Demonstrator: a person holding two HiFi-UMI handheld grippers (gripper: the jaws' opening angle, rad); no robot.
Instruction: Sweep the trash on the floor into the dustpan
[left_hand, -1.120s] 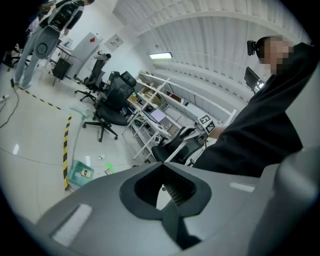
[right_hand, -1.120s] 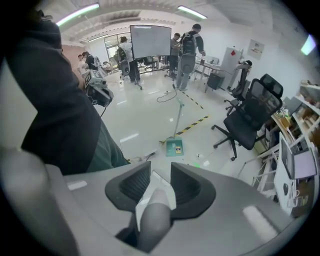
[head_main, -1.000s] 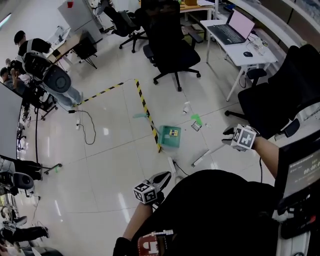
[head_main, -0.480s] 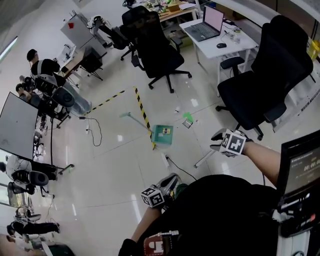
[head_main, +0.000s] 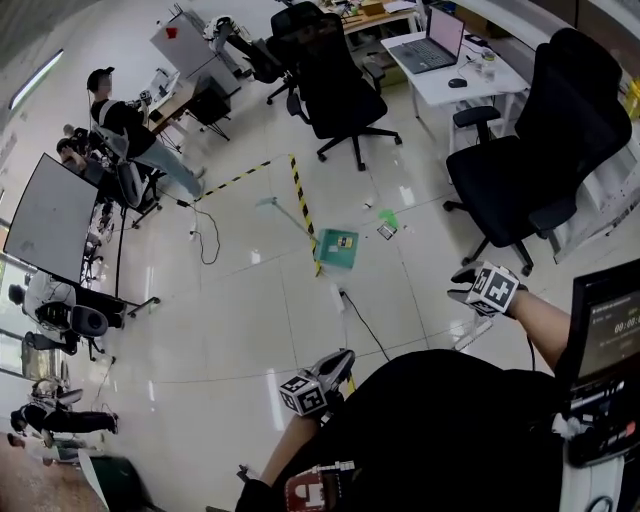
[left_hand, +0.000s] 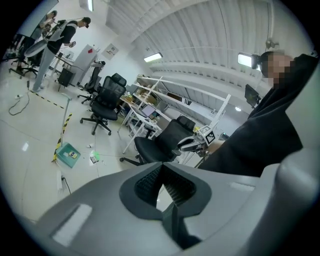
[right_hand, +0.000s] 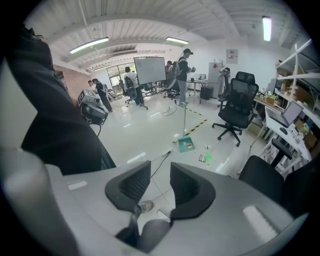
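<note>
The green dustpan (head_main: 337, 248) stands on the pale floor by the striped tape, its long handle (head_main: 281, 212) leaning up-left; it also shows in both gripper views (left_hand: 67, 154) (right_hand: 186, 145). Right of it lies trash: a green scrap (head_main: 388, 218), a small dark packet (head_main: 385, 231) and a white cup (head_main: 368, 204). My right gripper (head_main: 460, 285) is well short of the trash, shut on a broom whose white bar (head_main: 472, 334) hangs just below it. Low near my body, my left gripper (head_main: 343, 357) has its jaws together, and I see nothing held in them (left_hand: 162, 187).
Black office chairs (head_main: 520, 170) (head_main: 340, 95) stand right of and behind the trash. A white desk with a laptop (head_main: 440, 50) is at the back. A power strip (head_main: 341, 298) with a cable lies nearer than the dustpan. People (head_main: 120, 125) and a large board (head_main: 50, 215) are at the left.
The head view has swung, and the dustpan and trash now sit farther up the floor. The right gripper and the broom's white bar moved right and down, away from the trash. The left gripper shifted slightly right.
</note>
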